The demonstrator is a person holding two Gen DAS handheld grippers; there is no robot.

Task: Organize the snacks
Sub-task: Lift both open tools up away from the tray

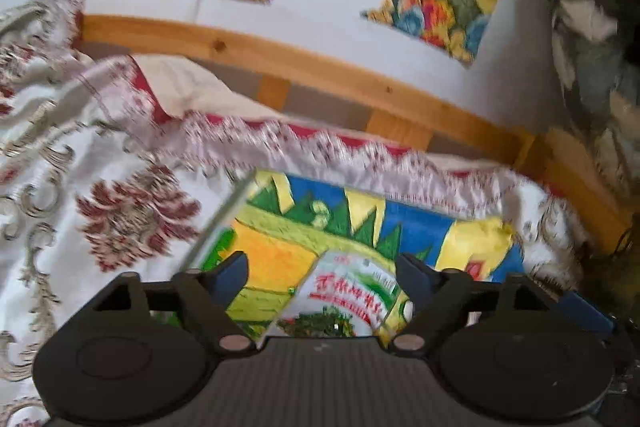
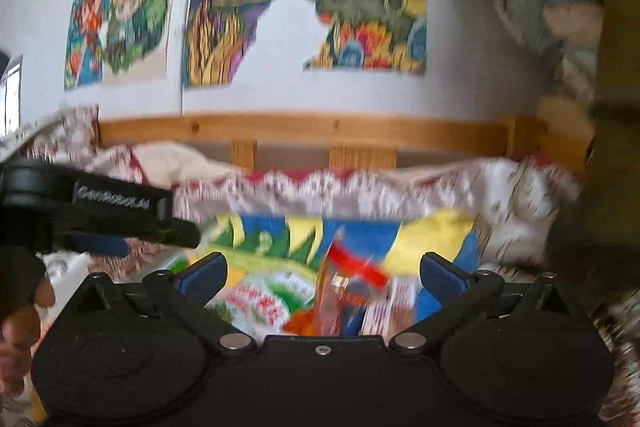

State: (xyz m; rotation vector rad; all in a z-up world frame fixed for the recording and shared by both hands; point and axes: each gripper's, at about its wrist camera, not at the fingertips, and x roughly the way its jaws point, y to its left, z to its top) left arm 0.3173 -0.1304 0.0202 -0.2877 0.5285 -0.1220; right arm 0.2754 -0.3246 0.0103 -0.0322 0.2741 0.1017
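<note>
Both grippers gape with nothing between the fingers, left gripper [image 1: 322, 273] and right gripper [image 2: 323, 273] over the snack packets [image 2: 340, 299] at lower centre on the painted board [image 1: 416, 227]; I judge pickup pending, so close on one packet.
</note>
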